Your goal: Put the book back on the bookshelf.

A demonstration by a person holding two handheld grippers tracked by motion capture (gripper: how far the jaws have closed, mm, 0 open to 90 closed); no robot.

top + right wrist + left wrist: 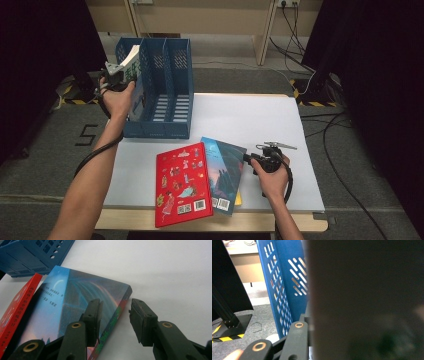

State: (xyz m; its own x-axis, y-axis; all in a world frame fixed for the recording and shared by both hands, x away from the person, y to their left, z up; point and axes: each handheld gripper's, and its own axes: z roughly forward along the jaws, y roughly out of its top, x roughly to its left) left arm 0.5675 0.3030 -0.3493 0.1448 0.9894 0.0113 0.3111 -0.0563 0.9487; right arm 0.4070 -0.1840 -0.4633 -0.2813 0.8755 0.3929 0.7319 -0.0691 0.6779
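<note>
A blue file rack (165,95) with upright compartments stands at the table's back left. My left gripper (121,75) is shut on a white and green book (133,61), held upright at the rack's leftmost compartment. In the left gripper view that book (367,302) is a dark blur beside the rack's slotted wall (284,290), against one black finger (295,340). My right gripper (248,159) is open at the right edge of a blue book (225,167) lying flat. In the right gripper view the gripper (114,315) straddles the blue book's (72,300) spine edge.
A red book (182,182) lies flat at the table's front, overlapping the blue one's left side; its edge (17,307) shows in the right gripper view. Something yellow (238,200) peeks from under the blue book. The white table top (250,115) stretches right of the rack.
</note>
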